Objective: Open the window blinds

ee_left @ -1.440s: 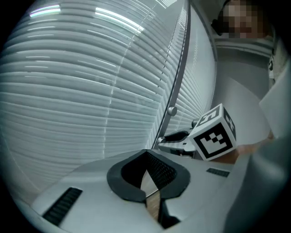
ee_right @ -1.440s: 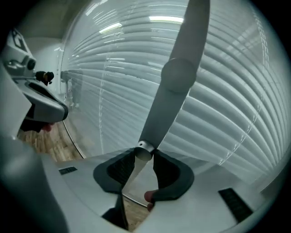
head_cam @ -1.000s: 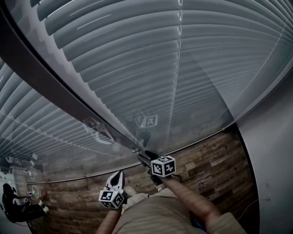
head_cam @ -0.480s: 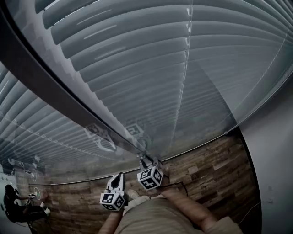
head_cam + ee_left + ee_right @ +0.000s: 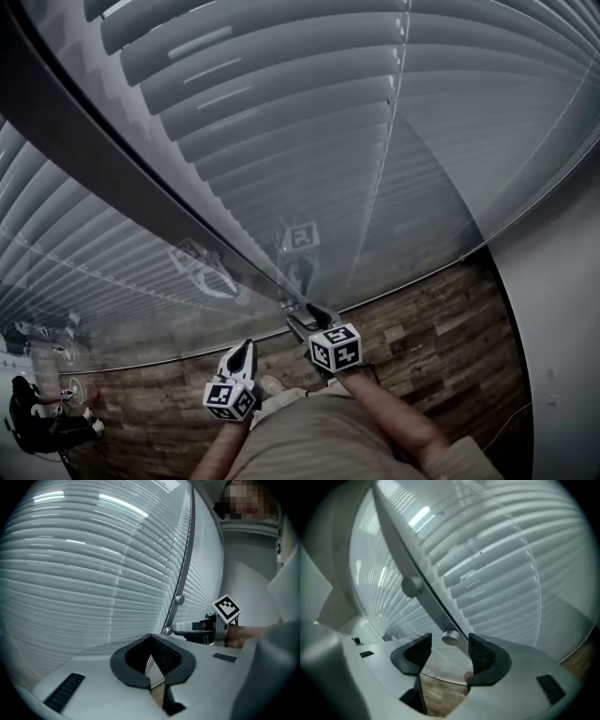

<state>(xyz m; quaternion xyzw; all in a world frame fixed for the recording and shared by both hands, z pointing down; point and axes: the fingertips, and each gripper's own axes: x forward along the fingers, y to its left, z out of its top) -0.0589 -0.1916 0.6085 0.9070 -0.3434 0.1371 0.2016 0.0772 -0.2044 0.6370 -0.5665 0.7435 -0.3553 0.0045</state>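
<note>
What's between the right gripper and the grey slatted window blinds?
In the right gripper view, a small round silver knob on the grey metal bar sits between the right gripper's open jaws. Reflective glass covers the grey slatted blinds.

Cannot follow the blinds (image 5: pixel 281 122) past the head view's top and left edges or the right forearm (image 5: pixel 394 422) past its bottom edge, cannot identify the dark shapes (image 5: pixel 37 417) in its lower left corner, and cannot settle, in the right gripper view, contact between the knob (image 5: pixel 451 637) and the pads of the right gripper (image 5: pixel 449 645).
</note>
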